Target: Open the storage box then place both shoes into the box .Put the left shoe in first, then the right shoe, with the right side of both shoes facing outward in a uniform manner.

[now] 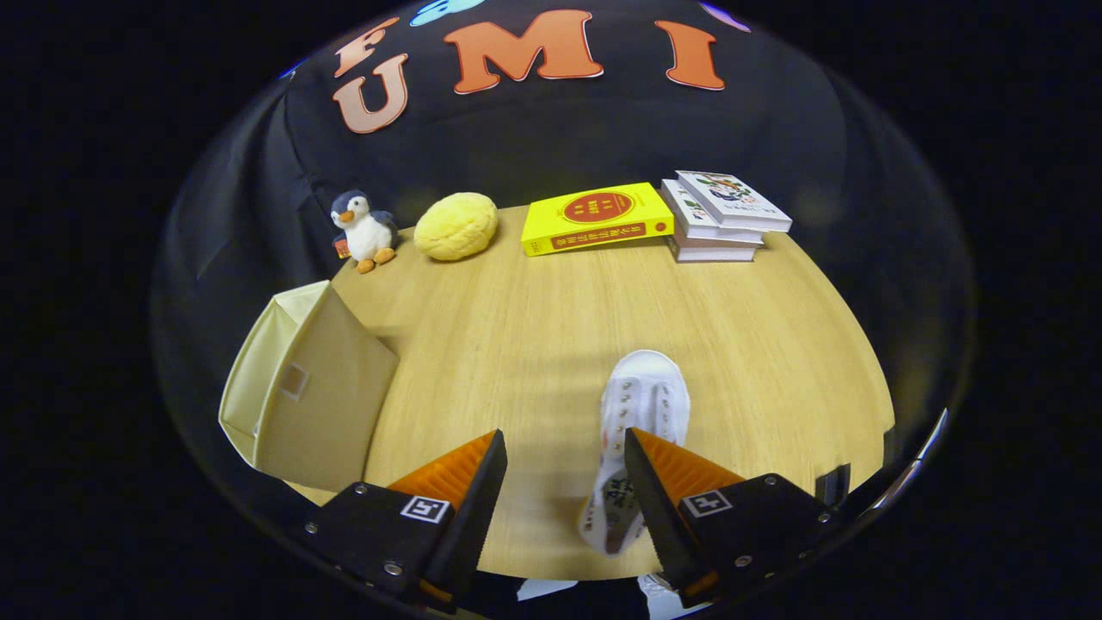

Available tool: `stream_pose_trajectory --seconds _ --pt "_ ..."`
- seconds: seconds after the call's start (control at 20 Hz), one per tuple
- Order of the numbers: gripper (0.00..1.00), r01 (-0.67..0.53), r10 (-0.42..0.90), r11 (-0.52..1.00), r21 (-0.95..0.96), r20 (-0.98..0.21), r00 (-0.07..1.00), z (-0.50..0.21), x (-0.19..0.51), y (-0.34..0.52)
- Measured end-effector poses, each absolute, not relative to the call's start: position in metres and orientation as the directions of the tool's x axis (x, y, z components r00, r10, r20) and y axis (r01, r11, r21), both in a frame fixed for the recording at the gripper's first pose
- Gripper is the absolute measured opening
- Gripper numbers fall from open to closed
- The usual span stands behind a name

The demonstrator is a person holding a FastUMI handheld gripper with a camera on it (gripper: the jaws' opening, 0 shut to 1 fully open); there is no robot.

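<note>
Gripper (pixel 564 456): fingers spread wide, holding nothing, poised above the wooden table (pixel 534 319). White shoe (pixel 633 435): lies on the table, toe pointing away, its heel end beside the inner edge of the right finger, which partly covers it; contact cannot be judged. Storage box (pixel 306 387): cream fabric, standing to the left of the left finger, near the table edge. Far side of the table, in a row: penguin plush (pixel 364 229), yellow round cushion (pixel 455 226), yellow book (pixel 596 218), stack of white books (pixel 719 215).
</note>
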State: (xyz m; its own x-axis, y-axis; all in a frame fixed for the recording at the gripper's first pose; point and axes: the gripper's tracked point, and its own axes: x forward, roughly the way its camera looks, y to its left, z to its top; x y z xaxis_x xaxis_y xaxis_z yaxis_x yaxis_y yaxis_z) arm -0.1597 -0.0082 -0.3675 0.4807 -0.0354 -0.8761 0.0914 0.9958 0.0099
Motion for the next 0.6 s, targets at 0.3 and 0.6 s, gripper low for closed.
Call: stream_pose_trajectory --seconds 0.3,0.6 --pt "0.70 0.108 -0.095 0.993 -0.054 -0.902 0.421 -0.402 -0.199 -0.051" --pt "0.55 0.084 -0.138 0.990 -0.112 -0.869 0.475 -0.444 -0.193 -0.072"
